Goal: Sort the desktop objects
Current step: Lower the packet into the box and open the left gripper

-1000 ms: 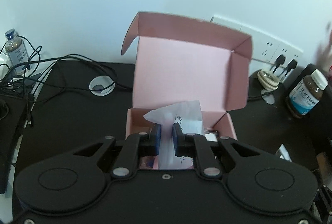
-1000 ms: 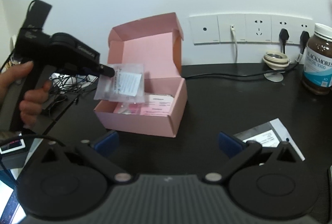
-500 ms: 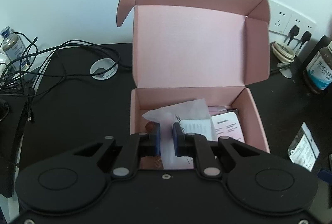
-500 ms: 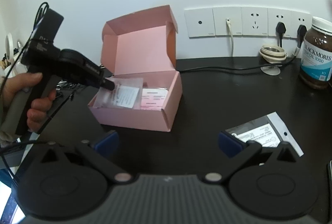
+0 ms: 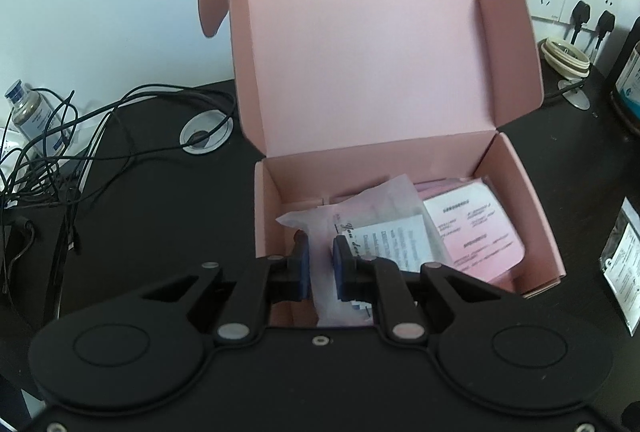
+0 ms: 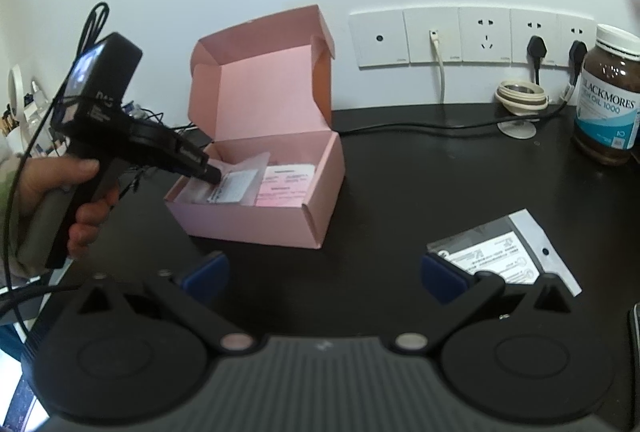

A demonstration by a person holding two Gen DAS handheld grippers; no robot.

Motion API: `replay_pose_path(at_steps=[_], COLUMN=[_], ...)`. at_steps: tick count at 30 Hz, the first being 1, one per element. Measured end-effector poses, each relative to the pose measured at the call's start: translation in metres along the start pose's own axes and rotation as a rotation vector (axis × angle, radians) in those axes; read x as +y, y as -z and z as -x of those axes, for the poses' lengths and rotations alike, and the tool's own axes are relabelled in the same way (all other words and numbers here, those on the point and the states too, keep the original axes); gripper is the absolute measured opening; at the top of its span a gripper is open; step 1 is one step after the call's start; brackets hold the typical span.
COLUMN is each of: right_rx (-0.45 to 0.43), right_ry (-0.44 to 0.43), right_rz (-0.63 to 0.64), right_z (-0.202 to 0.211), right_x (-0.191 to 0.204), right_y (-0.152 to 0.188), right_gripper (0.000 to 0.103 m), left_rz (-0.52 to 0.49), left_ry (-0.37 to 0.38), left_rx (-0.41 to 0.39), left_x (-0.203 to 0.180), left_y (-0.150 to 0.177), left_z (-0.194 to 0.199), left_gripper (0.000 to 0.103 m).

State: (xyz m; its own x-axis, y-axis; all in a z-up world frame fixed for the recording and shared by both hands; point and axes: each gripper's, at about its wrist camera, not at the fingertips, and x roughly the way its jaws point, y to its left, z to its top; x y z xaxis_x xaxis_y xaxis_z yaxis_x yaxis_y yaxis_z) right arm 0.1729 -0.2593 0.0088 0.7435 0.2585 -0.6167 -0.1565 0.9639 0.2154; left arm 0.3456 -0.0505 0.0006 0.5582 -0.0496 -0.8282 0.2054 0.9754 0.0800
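Left wrist view: left gripper (image 5: 320,268) pinches translucent packet (image 5: 376,228) inside open pink box (image 5: 532,216); packet's lower end hidden behind fingers; small print unreadable. Black desk (image 5: 160,200), tangled cables (image 5: 60,136), white wall.

Right wrist view: right gripper (image 6: 322,272) spread wide, holding nothing, above desk; silver packet (image 6: 508,248) partly behind right finger; brown supplement bottle (image 6: 608,100) near sockets (image 6: 460,36); hand (image 6: 60,192) cut off at edge.

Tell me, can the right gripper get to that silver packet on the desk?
Probably yes. The right gripper is open and empty, and the silver packet lies flat on the black desk just beyond its right finger, with nothing between them.
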Motion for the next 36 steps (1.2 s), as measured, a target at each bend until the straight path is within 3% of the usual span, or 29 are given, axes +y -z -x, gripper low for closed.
replay_pose_path(at_steps=[30,35,36], right_rx=[0.020,0.011,0.011], right_ry=[0.038,0.034,0.036], right_rz=[0.038,0.027,0.026], right_z=[0.010,0.012,0.012], right_x=[0.005,0.005,0.005], right_y=[-0.002,-0.002,-0.002], right_gripper=[0.102,0.102,0.102], left_rz=[0.004,0.002,0.013], left_ry=[-0.038,-0.028,-0.019], left_rx=[-0.002,-0.009,-0.010], left_x=[-0.006,-0.007,-0.006], left_y=[0.011,0.008,0.007], left_z=[-0.008,-0.001,0.001], left_gripper=[0.013,0.026,0.038])
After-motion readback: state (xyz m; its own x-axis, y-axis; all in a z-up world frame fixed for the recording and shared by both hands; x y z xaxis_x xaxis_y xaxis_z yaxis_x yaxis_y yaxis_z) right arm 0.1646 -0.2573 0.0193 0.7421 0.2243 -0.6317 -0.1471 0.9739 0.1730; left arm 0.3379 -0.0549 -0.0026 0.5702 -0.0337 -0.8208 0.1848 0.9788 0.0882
